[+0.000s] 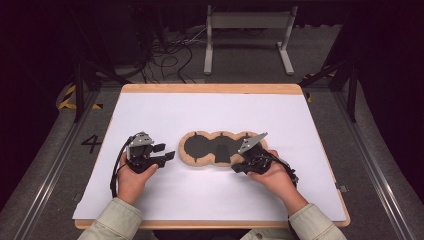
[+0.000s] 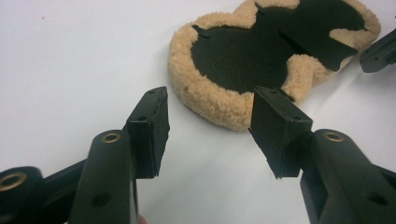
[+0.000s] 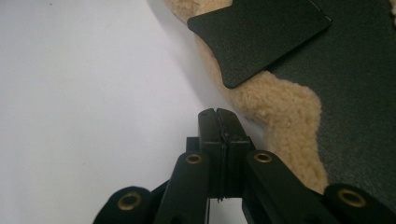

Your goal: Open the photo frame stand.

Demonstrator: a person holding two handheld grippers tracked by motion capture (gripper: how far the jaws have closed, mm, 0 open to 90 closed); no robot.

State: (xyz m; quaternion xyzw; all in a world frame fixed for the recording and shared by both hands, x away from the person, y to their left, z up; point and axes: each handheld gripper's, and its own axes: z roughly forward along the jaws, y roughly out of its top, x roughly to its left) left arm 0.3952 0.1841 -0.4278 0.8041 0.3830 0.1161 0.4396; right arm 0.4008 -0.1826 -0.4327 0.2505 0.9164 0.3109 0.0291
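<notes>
A tan fleece pad (image 1: 186, 152) with three lobes and a black inner face lies flat on the white sheet, near the middle of the table. A black flap (image 1: 221, 155) sits on it. My left gripper (image 1: 164, 152) is just left of the pad, open, with nothing between its fingers. In the left gripper view the left gripper (image 2: 212, 116) faces the pad (image 2: 224, 56) across a short gap. My right gripper (image 1: 236, 168) is at the pad's near right edge. In the right gripper view the right gripper (image 3: 218, 114) is shut on nothing, beside the fleece rim (image 3: 280, 107) and below the flap (image 3: 261, 35).
The white sheet (image 1: 200, 110) covers most of a wooden table (image 1: 210, 88). A hand holds each gripper from the near edge. Beyond the table stand a white metal frame (image 1: 247, 22) and loose cables (image 1: 170, 55) on the floor. The right gripper's tip (image 2: 378, 49) shows in the left gripper view.
</notes>
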